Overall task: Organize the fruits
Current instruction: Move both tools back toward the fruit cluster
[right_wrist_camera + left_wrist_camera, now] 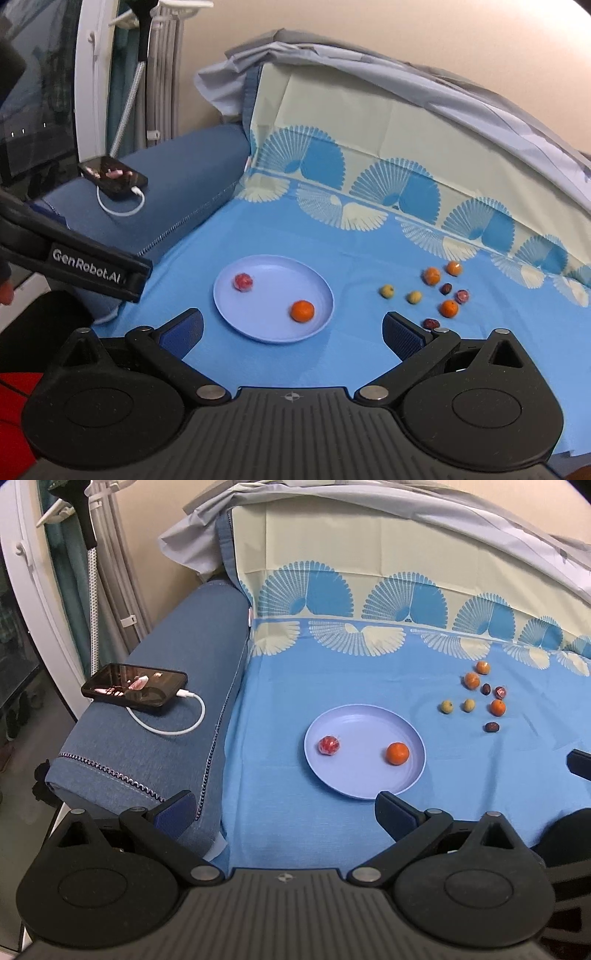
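A light purple plate (354, 779) (258, 325) lies on the blue cloth. It holds a red fruit (329, 745) (243, 281) and an orange (397, 753) (302, 311). Right of the plate lies a loose cluster of several small fruits: oranges (498, 707) (449, 308), yellow-green ones (446, 706) (387, 291) and dark ones (491, 727) (430, 323). My left gripper (284, 808) is open and empty, near the plate's front edge. My right gripper (293, 330) is open and empty, over the plate's front edge.
A phone (135, 689) (112, 177) on a white charging cable lies on the blue sofa arm (147, 746) at the left. The patterned cloth rises up the backrest (369, 554) behind. The left gripper's body (81, 266) shows at the left of the right wrist view.
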A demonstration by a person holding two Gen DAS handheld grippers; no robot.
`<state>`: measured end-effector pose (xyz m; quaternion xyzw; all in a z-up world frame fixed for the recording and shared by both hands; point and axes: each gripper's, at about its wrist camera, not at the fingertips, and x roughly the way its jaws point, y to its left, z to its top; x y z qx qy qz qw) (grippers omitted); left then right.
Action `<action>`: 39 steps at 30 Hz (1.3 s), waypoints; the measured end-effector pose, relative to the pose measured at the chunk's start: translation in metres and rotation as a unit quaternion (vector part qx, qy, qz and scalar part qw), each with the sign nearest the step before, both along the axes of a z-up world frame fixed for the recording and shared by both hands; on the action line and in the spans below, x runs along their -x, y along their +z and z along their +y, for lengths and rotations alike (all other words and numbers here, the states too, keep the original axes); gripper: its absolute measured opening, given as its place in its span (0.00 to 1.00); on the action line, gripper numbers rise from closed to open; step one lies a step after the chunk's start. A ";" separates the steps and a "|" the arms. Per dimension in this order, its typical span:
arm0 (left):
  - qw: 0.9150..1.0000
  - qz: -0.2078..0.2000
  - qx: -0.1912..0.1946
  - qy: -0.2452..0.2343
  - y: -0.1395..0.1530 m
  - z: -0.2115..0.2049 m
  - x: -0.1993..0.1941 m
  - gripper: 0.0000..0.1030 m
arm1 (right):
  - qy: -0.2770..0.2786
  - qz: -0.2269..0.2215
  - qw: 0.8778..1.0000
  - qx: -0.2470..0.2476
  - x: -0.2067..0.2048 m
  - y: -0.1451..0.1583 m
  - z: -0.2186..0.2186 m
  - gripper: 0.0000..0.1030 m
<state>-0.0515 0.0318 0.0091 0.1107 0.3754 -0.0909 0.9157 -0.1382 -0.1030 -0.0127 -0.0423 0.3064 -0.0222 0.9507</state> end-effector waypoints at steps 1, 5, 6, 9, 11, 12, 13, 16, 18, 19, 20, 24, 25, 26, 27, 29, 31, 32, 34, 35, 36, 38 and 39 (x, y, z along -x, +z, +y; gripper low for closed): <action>1.000 -0.002 0.002 -0.002 0.003 0.000 -0.001 1.00 | 0.000 -0.003 1.000 0.002 0.001 0.001 -0.001 0.99; 0.999 -0.023 0.029 0.000 0.011 0.003 0.006 1.00 | -0.009 -0.003 1.000 0.000 0.004 0.003 -0.005 0.99; 0.999 -0.020 0.029 -0.002 0.010 0.003 0.006 1.00 | -0.008 0.002 1.000 -0.002 0.003 0.003 -0.006 0.99; 1.000 -0.012 0.019 -0.005 0.005 0.002 0.004 1.00 | 0.002 0.004 1.000 -0.007 0.004 0.002 -0.006 0.99; 1.000 -0.010 0.017 -0.004 0.002 0.001 0.001 1.00 | 0.010 0.003 1.000 -0.006 0.003 0.000 -0.004 0.99; 1.000 -0.008 0.017 -0.005 0.001 0.001 0.000 1.00 | 0.013 0.004 1.000 -0.007 0.002 -0.002 -0.003 0.99; 1.000 -0.006 0.016 -0.006 0.000 0.001 -0.001 1.00 | 0.014 0.007 1.000 -0.009 0.001 -0.003 -0.004 0.99; 1.000 0.001 0.008 -0.007 -0.007 -0.003 -0.005 1.00 | 0.012 0.020 1.000 -0.020 -0.004 -0.010 -0.008 0.99; 1.000 0.005 0.000 -0.007 -0.012 -0.005 -0.008 1.00 | 0.006 0.028 0.999 -0.032 -0.008 -0.014 -0.012 0.99; 1.000 0.007 -0.004 -0.007 -0.014 -0.006 -0.010 1.00 | 0.005 0.031 0.999 -0.037 -0.009 -0.016 -0.014 0.99; 1.000 0.010 -0.008 -0.009 -0.017 -0.009 -0.013 1.00 | 0.002 0.032 0.999 -0.043 -0.011 -0.019 -0.016 0.99; 0.999 0.031 -0.012 -0.010 -0.027 -0.019 -0.028 1.00 | -0.015 0.030 0.998 -0.054 -0.019 -0.028 -0.023 0.99; 0.999 0.039 -0.015 -0.012 -0.030 -0.023 -0.033 1.00 | -0.021 0.031 0.998 -0.060 -0.022 -0.030 -0.025 0.99; 0.999 0.045 -0.018 -0.015 -0.032 -0.028 -0.038 1.00 | -0.028 0.030 0.997 -0.066 -0.024 -0.033 -0.030 0.99; 0.998 0.050 -0.022 -0.019 -0.034 -0.033 -0.044 1.00 | -0.039 0.027 0.996 -0.070 -0.026 -0.036 -0.035 0.99; 0.998 0.059 -0.028 -0.022 -0.037 -0.044 -0.054 1.00 | -0.091 0.006 0.994 -0.064 -0.031 -0.040 -0.049 0.99; 0.996 0.077 -0.030 -0.028 -0.042 -0.059 -0.067 1.00 | -0.135 -0.007 0.989 -0.055 -0.039 -0.046 -0.068 0.99; 0.995 0.090 -0.029 -0.034 -0.046 -0.068 -0.075 1.00 | -0.155 -0.006 0.986 -0.055 -0.044 -0.051 -0.080 0.99; 0.993 0.104 -0.033 -0.047 -0.051 -0.086 -0.086 1.00 | -0.187 0.003 0.980 -0.066 -0.054 -0.061 -0.104 0.99; 0.992 0.106 -0.040 -0.056 -0.054 -0.099 -0.092 1.00 | -0.203 0.008 0.976 -0.076 -0.060 -0.067 -0.117 0.99; 0.992 0.104 -0.047 -0.062 -0.056 -0.110 -0.097 1.00 | -0.219 0.008 0.972 -0.082 -0.065 -0.072 -0.129 0.99; 0.990 0.098 -0.060 -0.080 -0.059 -0.136 -0.110 1.00 | -0.260 0.001 0.962 -0.083 -0.075 -0.082 -0.154 0.99; 0.989 0.095 -0.063 -0.089 -0.060 -0.150 -0.119 1.00 | -0.277 -0.004 0.958 -0.079 -0.081 -0.087 -0.165 0.99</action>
